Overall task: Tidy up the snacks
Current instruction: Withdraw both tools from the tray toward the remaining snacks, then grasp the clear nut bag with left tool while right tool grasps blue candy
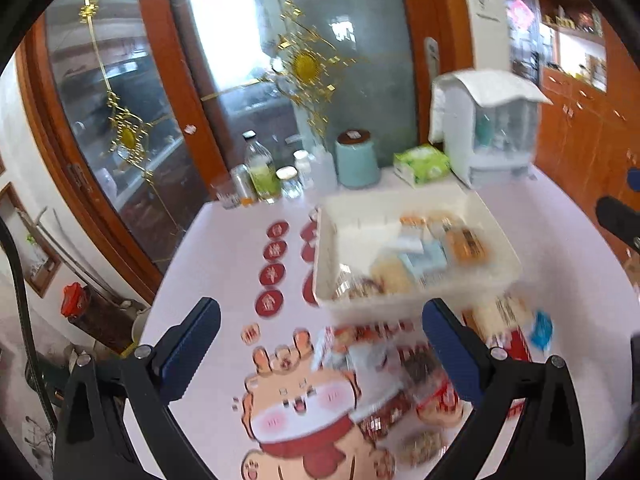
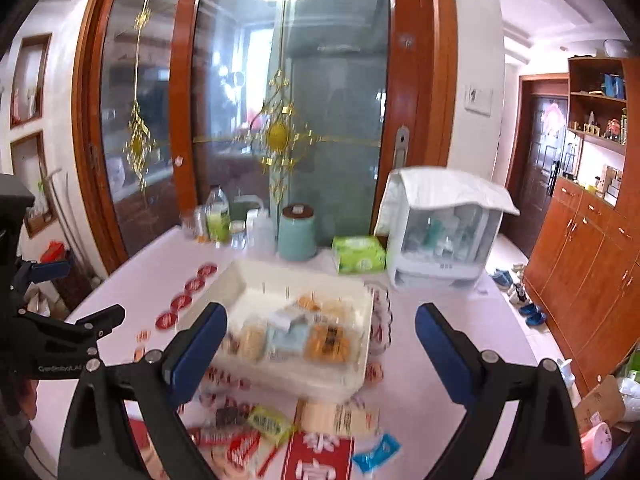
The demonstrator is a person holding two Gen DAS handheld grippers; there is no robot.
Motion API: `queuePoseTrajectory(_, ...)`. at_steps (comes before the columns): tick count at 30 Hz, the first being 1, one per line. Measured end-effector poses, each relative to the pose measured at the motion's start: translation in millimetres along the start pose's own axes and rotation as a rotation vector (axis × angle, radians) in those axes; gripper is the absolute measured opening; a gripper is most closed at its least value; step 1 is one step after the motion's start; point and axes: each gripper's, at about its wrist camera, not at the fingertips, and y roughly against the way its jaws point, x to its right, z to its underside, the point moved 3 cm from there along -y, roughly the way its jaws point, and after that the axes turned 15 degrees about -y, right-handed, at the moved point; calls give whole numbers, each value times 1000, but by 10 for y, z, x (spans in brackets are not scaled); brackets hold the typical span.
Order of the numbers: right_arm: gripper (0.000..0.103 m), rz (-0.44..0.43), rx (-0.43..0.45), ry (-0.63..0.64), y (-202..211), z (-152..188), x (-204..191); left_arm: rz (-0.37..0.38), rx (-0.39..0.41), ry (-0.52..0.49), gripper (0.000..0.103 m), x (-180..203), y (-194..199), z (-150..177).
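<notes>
A white plastic bin (image 1: 404,302) (image 2: 296,376) sits mid-table with several snack packets inside, among them an orange one (image 2: 328,342) and a pale blue one (image 1: 426,262). Loose snacks lie on the table in front of it: red packets (image 2: 236,446), a yellow-green packet (image 2: 269,422), a beige packet (image 2: 340,418) and a blue one (image 2: 376,456). My left gripper (image 1: 320,344) hangs open above the loose packets (image 1: 384,376), holding nothing. Just short of the bin, my right gripper (image 2: 320,344) is open and empty too. The left gripper's body (image 2: 52,340) shows at the left edge of the right wrist view.
At the table's back edge stand bottles and jars (image 2: 218,220), a teal canister (image 2: 297,234), a green tissue pack (image 2: 358,254) and a white covered rack (image 2: 444,232). Glass sliding doors rise behind. Wooden cabinets (image 2: 584,272) and shoes (image 2: 520,296) are on the right.
</notes>
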Motion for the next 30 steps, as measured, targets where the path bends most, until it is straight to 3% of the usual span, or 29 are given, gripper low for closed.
queuePoseTrajectory(8, 96, 31, -135, 98, 18, 583, 32, 145, -25, -100, 101, 487, 26, 730)
queuePoseTrajectory(13, 96, 31, -188, 79, -21, 856, 182, 179, -32, -237, 101, 806, -111, 1017)
queuePoseTrajectory(20, 96, 102, -270, 53, -334, 1166, 532, 231, -87, -407, 101, 1226, -485, 1358)
queuePoseTrajectory(25, 96, 144, -376, -41, -700, 1358, 902, 258, -144, -514, 100, 1491, -761, 1552)
queuePoseTrajectory(30, 96, 173, -483, -215, -1102, 1512, 1334, 277, -160, -585, 94, 1678, -883, 1611)
